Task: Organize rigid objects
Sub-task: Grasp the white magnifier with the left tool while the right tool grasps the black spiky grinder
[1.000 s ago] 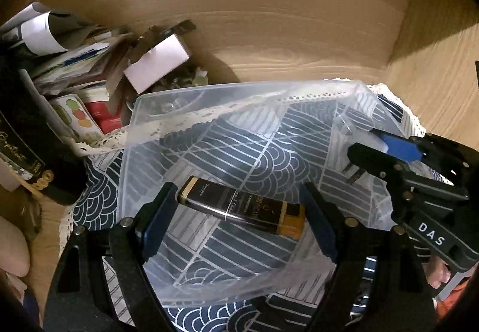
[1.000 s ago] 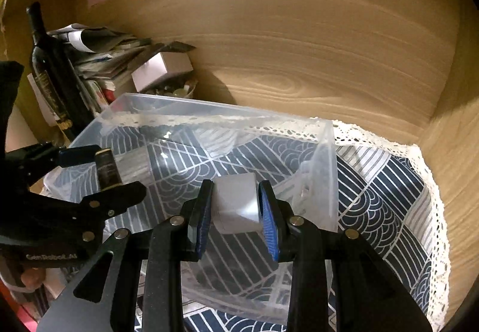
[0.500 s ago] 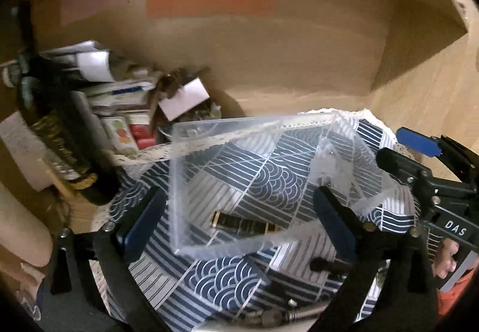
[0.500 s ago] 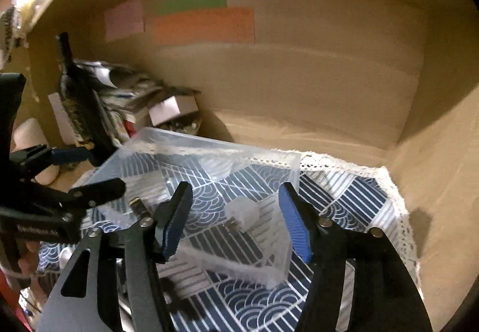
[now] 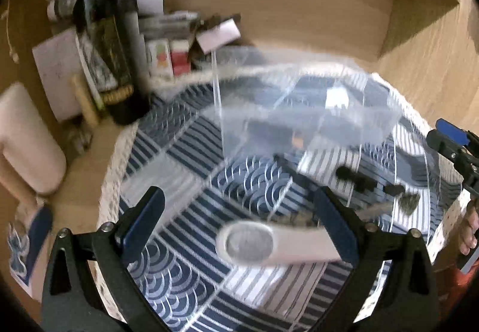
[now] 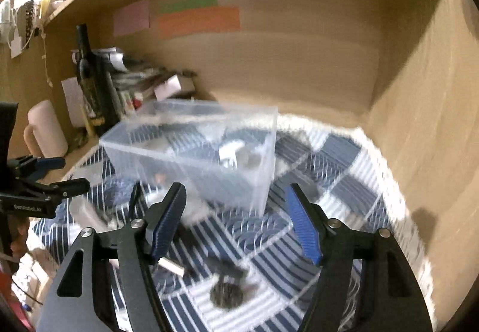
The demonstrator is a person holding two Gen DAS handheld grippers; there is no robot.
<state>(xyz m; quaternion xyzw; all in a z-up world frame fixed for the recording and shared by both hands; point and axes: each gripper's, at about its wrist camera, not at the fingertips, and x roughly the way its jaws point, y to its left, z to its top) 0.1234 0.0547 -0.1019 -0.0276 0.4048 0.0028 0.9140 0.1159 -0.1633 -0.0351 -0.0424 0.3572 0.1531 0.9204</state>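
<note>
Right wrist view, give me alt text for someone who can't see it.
The open right gripper holds nothing above a blue-and-white patterned cloth, with a clear plastic box just ahead holding a small white block. Small loose items lie blurred on the cloth nearer the camera. A dark bottle stands at back left on the wooden shelf.

The box [image 6: 191, 149] at frame centre is clear, smooth plastic. Under it lies a woven cloth [image 6: 338, 158] with a lacy edge. The back wall [image 6: 299, 56] is matt wood grain. At upper left stands a glossy dark glass bottle [image 5: 104, 33]; paper notes [image 6: 199, 21] are stuck above.
</note>
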